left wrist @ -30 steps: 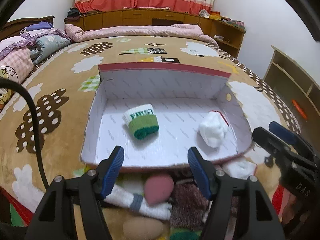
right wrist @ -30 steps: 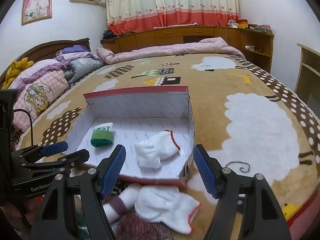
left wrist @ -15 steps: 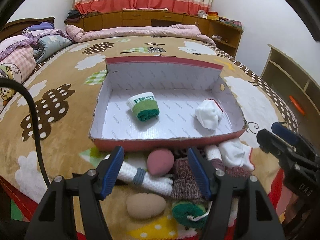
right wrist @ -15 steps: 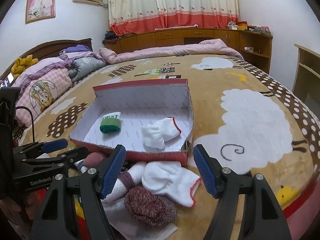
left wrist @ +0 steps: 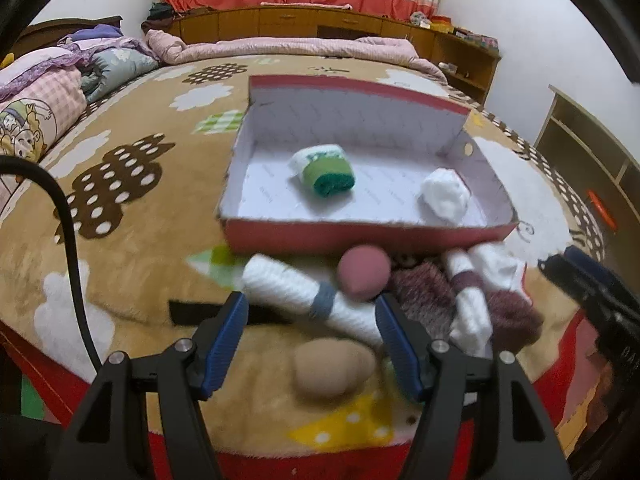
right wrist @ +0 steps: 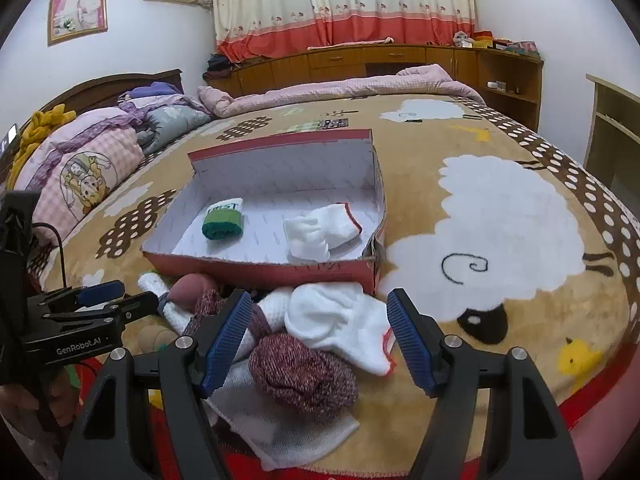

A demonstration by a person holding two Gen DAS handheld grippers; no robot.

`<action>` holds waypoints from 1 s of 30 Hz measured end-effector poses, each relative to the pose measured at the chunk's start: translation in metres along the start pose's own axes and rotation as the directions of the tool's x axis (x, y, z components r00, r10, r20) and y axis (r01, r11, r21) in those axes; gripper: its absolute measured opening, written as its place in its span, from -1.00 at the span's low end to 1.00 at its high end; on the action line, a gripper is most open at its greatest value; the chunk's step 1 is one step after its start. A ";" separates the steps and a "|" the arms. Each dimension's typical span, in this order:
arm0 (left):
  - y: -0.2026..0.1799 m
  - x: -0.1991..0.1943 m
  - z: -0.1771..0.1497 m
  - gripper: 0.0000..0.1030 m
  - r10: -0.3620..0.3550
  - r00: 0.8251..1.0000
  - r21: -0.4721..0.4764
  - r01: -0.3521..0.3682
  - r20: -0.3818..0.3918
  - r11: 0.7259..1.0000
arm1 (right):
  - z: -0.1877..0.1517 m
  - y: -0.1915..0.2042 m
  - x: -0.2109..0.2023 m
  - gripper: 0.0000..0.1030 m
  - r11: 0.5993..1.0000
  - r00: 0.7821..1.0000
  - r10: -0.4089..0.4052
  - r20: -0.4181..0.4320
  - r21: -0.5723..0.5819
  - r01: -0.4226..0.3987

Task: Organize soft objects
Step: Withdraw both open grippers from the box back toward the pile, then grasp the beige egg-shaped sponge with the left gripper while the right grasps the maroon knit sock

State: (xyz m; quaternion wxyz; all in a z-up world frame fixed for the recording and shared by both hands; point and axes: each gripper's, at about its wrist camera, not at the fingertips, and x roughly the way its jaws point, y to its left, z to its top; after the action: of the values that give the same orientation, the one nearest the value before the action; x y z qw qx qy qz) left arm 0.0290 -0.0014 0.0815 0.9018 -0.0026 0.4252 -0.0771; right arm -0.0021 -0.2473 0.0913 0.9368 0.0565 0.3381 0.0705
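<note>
Cardboard box [right wrist: 256, 268], centre frame, holds two rolled socks [right wrist: 222, 225]; we count roughly six loose in the pile [right wrist: 304, 372] below it. Both tongs [left wrist: 310, 344] [right wrist: 318, 338] spread, empty.

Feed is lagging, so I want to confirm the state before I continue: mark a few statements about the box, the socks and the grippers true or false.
1. The green rolled sock lies inside the red box. True.
2. The box holds three items. False: only the green roll and a white sock bundle.
3. The right gripper is shut on a sock. False: its fingers stand open above the pile, holding nothing.
4. The maroon knit sock lies outside the box. True.
5. The left gripper is open. True.
</note>
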 end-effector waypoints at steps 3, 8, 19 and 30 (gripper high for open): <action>0.007 -0.003 -0.010 0.36 0.005 1.000 0.004 -0.005 -0.008 1.000 | -0.003 -0.001 -0.002 0.39 1.000 1.000 0.005 -0.006 -0.001 -0.005; 0.014 -0.005 -0.024 0.36 -0.009 1.000 0.005 0.009 -0.027 1.000 | -0.014 -0.003 -0.004 0.39 1.000 1.000 0.006 -0.025 -0.013 -0.006; 0.005 0.013 -0.038 0.36 -0.054 0.997 0.022 0.056 -0.055 0.998 | -0.033 -0.016 -0.003 0.39 1.000 0.998 0.000 -0.064 0.024 0.001; 0.001 0.029 -0.039 0.36 -0.094 0.994 -0.012 0.093 -0.062 0.996 | -0.035 -0.030 0.005 0.39 0.998 0.997 -0.023 -0.075 0.056 0.028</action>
State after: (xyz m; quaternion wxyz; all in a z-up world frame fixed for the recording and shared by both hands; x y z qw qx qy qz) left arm 0.0175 -0.0025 0.0346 0.8836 -0.0242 0.4527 -0.1173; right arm -0.0178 -0.2742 0.0573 0.9224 0.0762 0.3753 0.0510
